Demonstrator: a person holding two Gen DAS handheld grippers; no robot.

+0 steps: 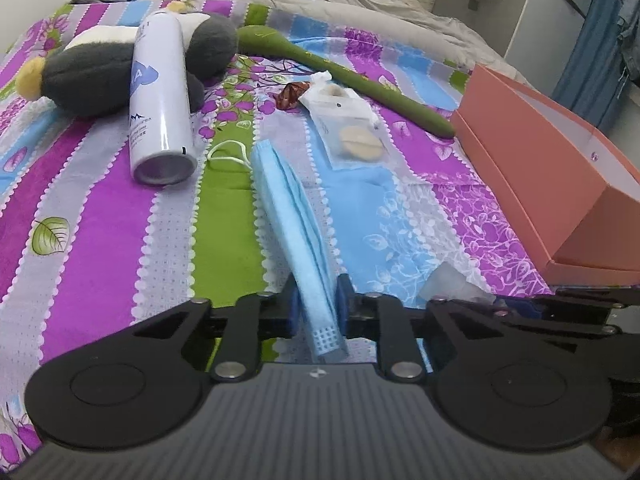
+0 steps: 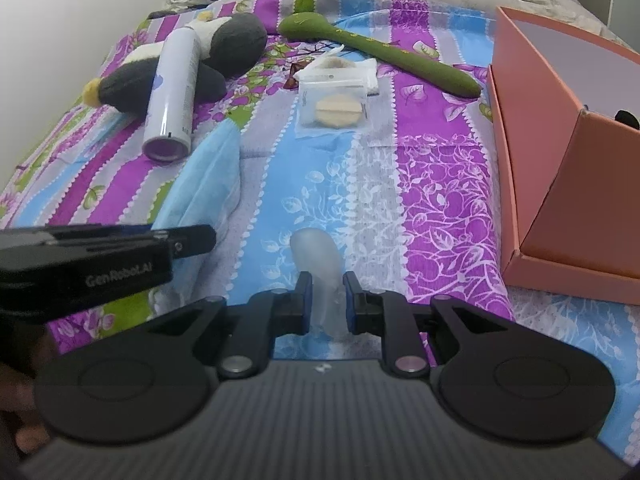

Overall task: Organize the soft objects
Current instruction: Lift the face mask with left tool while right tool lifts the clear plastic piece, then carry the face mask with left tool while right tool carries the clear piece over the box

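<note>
A folded blue face mask (image 1: 288,200) lies lengthwise on the striped bedspread (image 1: 100,208). My left gripper (image 1: 316,292) is shut on its near end, with both pads pressing the fabric. In the right wrist view the same left gripper (image 2: 180,240) reaches in from the left over the mask (image 2: 212,176). My right gripper (image 2: 327,284) is shut on a small translucent soft piece (image 2: 316,248) that sticks out ahead of the pads. A grey and white plush toy (image 1: 92,76) and a long green soft stick (image 1: 352,76) lie farther back.
A white spray can (image 1: 160,96) rests against the plush toy. A clear bag of round puffs (image 1: 352,128) and a brown wrapper (image 1: 294,94) lie mid-bed. An open pink box (image 1: 540,168) stands at the right. Dark clothes are heaped at the bed's far end.
</note>
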